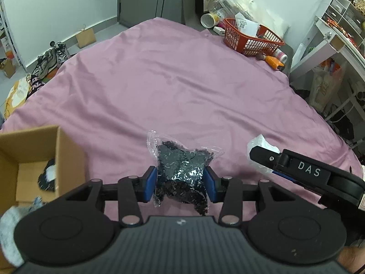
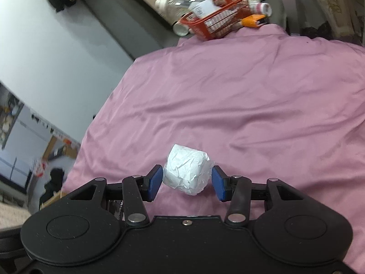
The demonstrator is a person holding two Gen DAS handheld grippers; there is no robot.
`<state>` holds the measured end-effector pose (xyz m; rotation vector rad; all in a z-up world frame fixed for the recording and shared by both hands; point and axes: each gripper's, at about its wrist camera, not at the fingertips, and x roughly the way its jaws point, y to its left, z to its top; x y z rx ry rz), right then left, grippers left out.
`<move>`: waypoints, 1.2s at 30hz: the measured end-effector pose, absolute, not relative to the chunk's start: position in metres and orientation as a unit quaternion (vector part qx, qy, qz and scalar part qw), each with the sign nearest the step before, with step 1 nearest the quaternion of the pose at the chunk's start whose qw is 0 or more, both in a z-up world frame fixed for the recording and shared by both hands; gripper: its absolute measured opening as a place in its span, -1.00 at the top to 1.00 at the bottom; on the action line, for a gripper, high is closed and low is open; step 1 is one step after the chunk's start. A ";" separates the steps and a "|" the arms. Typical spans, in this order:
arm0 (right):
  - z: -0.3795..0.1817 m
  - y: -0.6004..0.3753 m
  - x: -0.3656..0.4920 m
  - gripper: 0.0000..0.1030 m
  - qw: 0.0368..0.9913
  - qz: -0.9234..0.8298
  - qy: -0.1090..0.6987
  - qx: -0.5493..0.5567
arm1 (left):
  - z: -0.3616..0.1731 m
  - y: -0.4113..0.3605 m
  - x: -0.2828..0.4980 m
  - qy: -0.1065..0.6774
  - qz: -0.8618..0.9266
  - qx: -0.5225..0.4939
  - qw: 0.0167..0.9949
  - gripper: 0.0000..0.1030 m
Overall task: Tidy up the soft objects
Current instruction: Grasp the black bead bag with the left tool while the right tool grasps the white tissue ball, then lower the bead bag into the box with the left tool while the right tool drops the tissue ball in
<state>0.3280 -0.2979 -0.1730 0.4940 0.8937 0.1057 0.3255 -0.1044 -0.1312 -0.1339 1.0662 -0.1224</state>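
Note:
A clear plastic bag of small black pieces [image 1: 182, 166] is squeezed at its waist between the blue pads of my left gripper [image 1: 181, 182], which is shut on it just above the pink bedsheet [image 1: 171, 86]. An open cardboard box [image 1: 68, 150] stands to the left, with a black-and-white soft item [image 1: 49, 175] inside. In the right wrist view, my right gripper [image 2: 187, 182] is shut on a white crumpled bundle in clear film [image 2: 187, 169]. The left wrist view shows that bundle [image 1: 257, 141] and the right gripper [image 1: 262, 162] just right of the bag.
An orange basket [image 1: 253, 36] with bottles and packets sits at the bed's far right corner. Shoes [image 1: 50, 57] and a paper bag [image 1: 85, 37] lie on the floor at left. White shelves [image 1: 337, 22] stand to the right. A grey soft thing [image 1: 11, 223] lies near the box.

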 end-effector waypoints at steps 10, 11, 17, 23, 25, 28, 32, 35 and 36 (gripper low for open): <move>-0.131 -0.258 0.314 0.09 0.864 0.099 0.454 0.194 | -0.097 -0.070 0.300 0.518 -0.050 -0.062 0.851 0.15; -0.126 -0.254 0.313 0.09 0.864 0.104 0.455 0.190 | -0.092 -0.064 0.298 0.518 -0.046 -0.065 0.852 0.15; -0.099 -0.226 0.310 0.09 0.864 0.131 0.454 0.174 | -0.069 -0.030 0.288 0.513 -0.026 -0.085 0.854 0.15; -0.081 -0.197 0.309 0.09 0.867 0.155 0.445 0.164 | -0.057 0.005 0.285 0.503 0.001 -0.093 0.859 0.15; -0.079 -0.185 0.311 0.09 0.866 0.163 0.444 0.161 | -0.057 0.018 0.284 0.503 0.008 -0.092 0.859 0.15; -0.078 -0.167 0.314 0.09 0.864 0.172 0.446 0.157 | -0.057 0.042 0.281 0.503 0.021 -0.108 0.857 0.15; -0.078 -0.140 0.314 0.09 0.861 0.189 0.448 0.150 | -0.062 0.072 0.280 0.501 0.041 -0.122 0.856 0.15; -0.081 -0.125 0.314 0.09 0.857 0.197 0.453 0.148 | -0.066 0.090 0.282 0.500 0.050 -0.126 0.856 0.15; -0.083 -0.119 0.315 0.09 0.855 0.199 0.455 0.148 | -0.068 0.093 0.283 0.500 0.052 -0.128 0.855 0.15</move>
